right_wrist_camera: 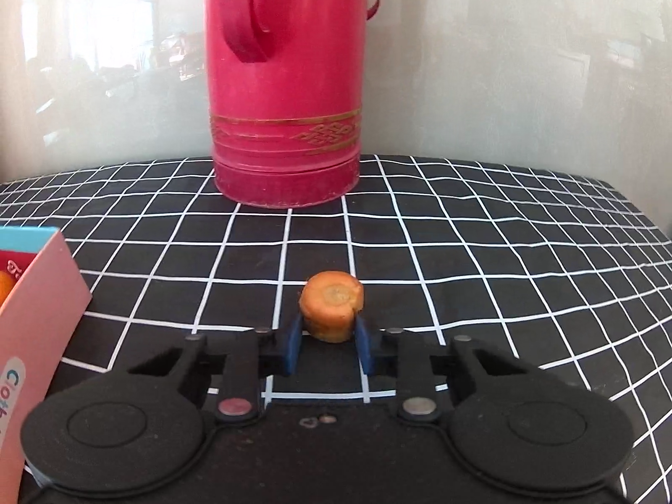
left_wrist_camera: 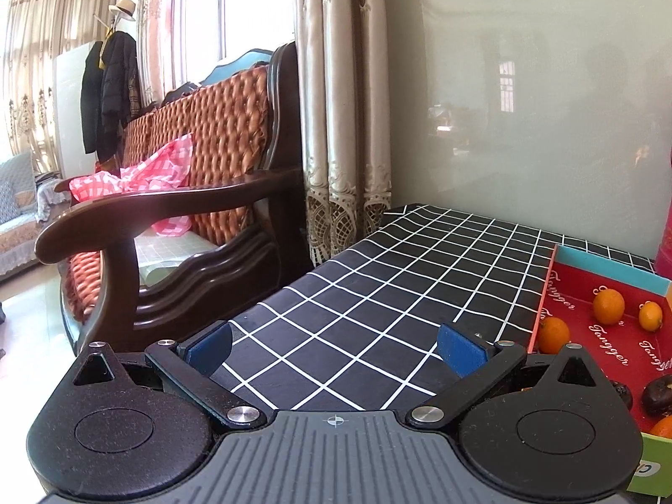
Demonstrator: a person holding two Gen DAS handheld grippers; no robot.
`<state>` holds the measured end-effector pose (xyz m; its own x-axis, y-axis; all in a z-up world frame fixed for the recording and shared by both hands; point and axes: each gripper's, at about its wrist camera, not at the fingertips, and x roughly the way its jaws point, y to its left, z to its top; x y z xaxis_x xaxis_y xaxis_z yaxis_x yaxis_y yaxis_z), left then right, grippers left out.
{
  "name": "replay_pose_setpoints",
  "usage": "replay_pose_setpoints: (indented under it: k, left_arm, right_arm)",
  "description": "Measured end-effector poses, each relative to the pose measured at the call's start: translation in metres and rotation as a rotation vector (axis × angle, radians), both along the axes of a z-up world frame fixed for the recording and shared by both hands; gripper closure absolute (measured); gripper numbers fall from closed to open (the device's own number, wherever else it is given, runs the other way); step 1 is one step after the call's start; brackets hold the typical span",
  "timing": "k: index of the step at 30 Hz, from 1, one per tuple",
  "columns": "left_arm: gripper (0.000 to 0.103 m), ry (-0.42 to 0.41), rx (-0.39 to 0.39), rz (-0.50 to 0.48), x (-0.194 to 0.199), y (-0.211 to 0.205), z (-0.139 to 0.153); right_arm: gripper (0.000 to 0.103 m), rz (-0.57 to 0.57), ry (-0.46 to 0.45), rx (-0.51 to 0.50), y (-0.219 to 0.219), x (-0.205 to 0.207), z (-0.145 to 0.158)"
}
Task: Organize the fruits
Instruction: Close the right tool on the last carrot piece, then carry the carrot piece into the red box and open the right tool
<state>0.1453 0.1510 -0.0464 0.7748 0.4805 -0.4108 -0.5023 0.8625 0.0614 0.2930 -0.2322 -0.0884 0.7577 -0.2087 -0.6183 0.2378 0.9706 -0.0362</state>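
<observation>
Right claw (right_wrist_camera: 329,346) tilted downward, clamped on carrot chunk (right_wrist_camera: 332,311).

Bright daylight from the window (left_wrist_camera: 201,21), glossy wall (left_wrist_camera: 525,105) reflections, fisheye bending at edges, slight softness throughout

Left gripper (left_wrist_camera: 334,346) fingers spread wide, holding nothing, right gripper (right_wrist_camera: 329,346) fingers closed tight, angled downward

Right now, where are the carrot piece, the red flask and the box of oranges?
carrot piece (right_wrist_camera: 332,313): right wrist view, its orange side.
red flask (right_wrist_camera: 285,84): right wrist view, middle of its body.
box (left_wrist_camera: 605,264): left wrist view, its blue back wall.
</observation>
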Motion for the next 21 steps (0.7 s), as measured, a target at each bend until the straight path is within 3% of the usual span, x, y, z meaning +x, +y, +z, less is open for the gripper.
replay_pose_setpoints:
  k: [6, 8, 14, 21]
  left_arm:
    - [0.0, 0.001, -0.012, 0.005, -0.001, 0.002, 0.0]
    - [0.0, 0.0, -0.01, 0.006, -0.001, 0.002, 0.0]
    - [0.0, 0.005, 0.004, 0.006, -0.003, 0.0, 0.0]
    - [0.0, 0.003, 0.016, 0.019, -0.005, 0.002, 0.0]
  right_arm:
    - [0.088, 0.071, -0.052, 0.035, 0.013, -0.014, 0.013]
    - [0.102, 0.12, -0.085, 0.067, 0.019, -0.022, 0.021]
    - [0.103, 0.241, -0.144, 0.073, 0.047, -0.036, 0.036]
    - [0.103, 0.37, -0.192, 0.166, 0.056, -0.054, 0.05]
